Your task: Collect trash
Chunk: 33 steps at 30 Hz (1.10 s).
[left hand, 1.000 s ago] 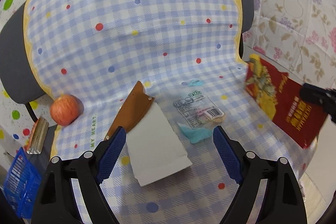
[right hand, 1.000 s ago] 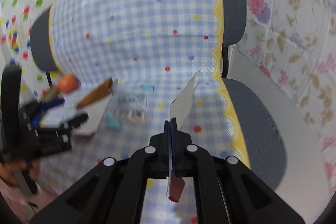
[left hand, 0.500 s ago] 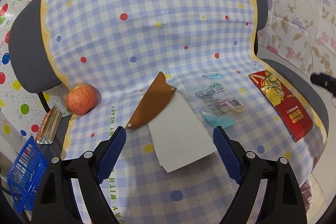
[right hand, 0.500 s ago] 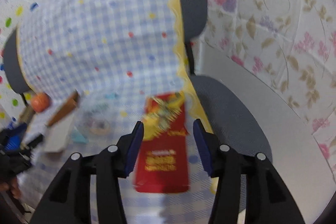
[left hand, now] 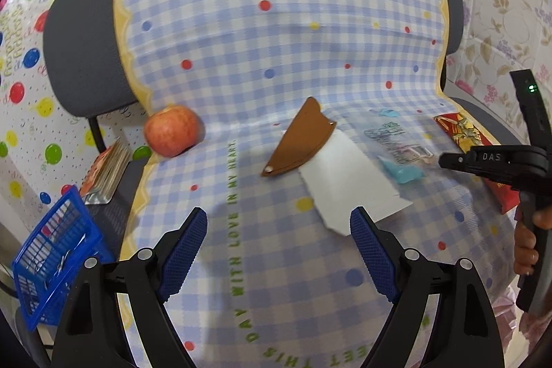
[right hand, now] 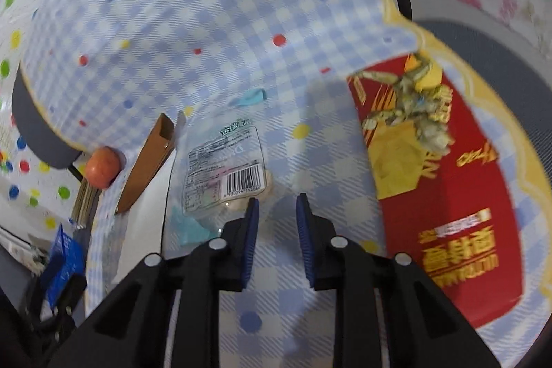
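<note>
A clear plastic wrapper (right hand: 224, 161) with a barcode lies on the checked cloth, just left of my right gripper (right hand: 275, 212), which is open and empty low over the cloth. A red snack bag (right hand: 445, 175) lies flat to its right. Small blue scraps (right hand: 253, 97) lie nearby. In the left wrist view my left gripper (left hand: 277, 242) is open and empty, hovering before a white paper sheet (left hand: 348, 181) and a brown leather piece (left hand: 300, 140). The wrapper (left hand: 396, 143), a blue scrap (left hand: 402, 171) and the red bag (left hand: 462, 130) show at right, by the right gripper (left hand: 448, 159).
An apple (left hand: 170, 130) sits at the cloth's left edge. A blue basket (left hand: 51, 254) and a stack of booklets (left hand: 105, 173) stand left of the chair. The grey chair back (left hand: 82, 57) rises behind.
My right gripper let go of the red bag, which now lies flat on the cloth, then dropped low and shifted left beside the clear wrapper. My left gripper pulled back and swung right.
</note>
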Available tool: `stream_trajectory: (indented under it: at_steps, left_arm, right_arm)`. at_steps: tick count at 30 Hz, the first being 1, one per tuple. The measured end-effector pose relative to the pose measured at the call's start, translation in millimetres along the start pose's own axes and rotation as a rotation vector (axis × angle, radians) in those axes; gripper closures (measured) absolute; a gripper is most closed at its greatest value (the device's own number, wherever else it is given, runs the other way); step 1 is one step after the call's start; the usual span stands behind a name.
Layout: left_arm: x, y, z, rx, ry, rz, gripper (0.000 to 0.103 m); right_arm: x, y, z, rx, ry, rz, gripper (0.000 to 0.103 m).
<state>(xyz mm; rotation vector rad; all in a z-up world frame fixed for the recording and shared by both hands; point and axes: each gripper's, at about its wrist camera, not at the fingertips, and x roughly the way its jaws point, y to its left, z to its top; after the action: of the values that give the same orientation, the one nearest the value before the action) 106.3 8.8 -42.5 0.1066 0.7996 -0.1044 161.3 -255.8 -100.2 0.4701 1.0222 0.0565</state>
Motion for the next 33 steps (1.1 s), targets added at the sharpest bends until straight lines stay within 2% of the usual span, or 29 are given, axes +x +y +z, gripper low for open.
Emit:
stream_trajectory:
  at_steps: [7, 10, 15, 17, 19, 22, 27, 30, 33]
  left_arm:
    - [-21, 16, -9, -0.035, -0.03, -0.007, 0.019]
    - [-31, 22, -13, -0.047, -0.042, -0.011, 0.019]
    - [-41, 26, -29, -0.051, -0.03, -0.008, 0.018]
    - [-41, 27, -41, -0.051, -0.006, -0.009, 0.018]
    - [-41, 28, -51, -0.054, 0.015, -0.005, 0.018]
    - [-39, 30, -63, -0.068, 0.047, -0.018, 0.018]
    - [-34, 19, -64, -0.082, 0.056, -0.045, 0.018]
    - [-28, 9, -56, -0.095, 0.056, -0.067, 0.018]
    - [-19, 5, -47, -0.124, 0.06, -0.073, 0.016]
  right_arm:
    - [-51, 15, -4, 0.118, -0.131, 0.153, 0.101]
    - [-55, 40, -20, 0.061, -0.066, 0.196, 0.101]
    - [-41, 74, -66, -0.024, 0.05, 0.187, 0.1]
    - [-36, 83, -83, -0.053, 0.084, 0.189, 0.094]
    - [-39, 88, -95, -0.077, 0.104, 0.192, 0.067]
    - [-56, 91, -106, -0.142, 0.083, 0.168, 0.063]
    - [-99, 78, -105, -0.263, -0.092, -0.013, 0.063]
    - [-117, 57, -98, -0.27, -0.164, -0.09, 0.06]
    - [-125, 32, -88, -0.234, -0.187, -0.116, 0.058]
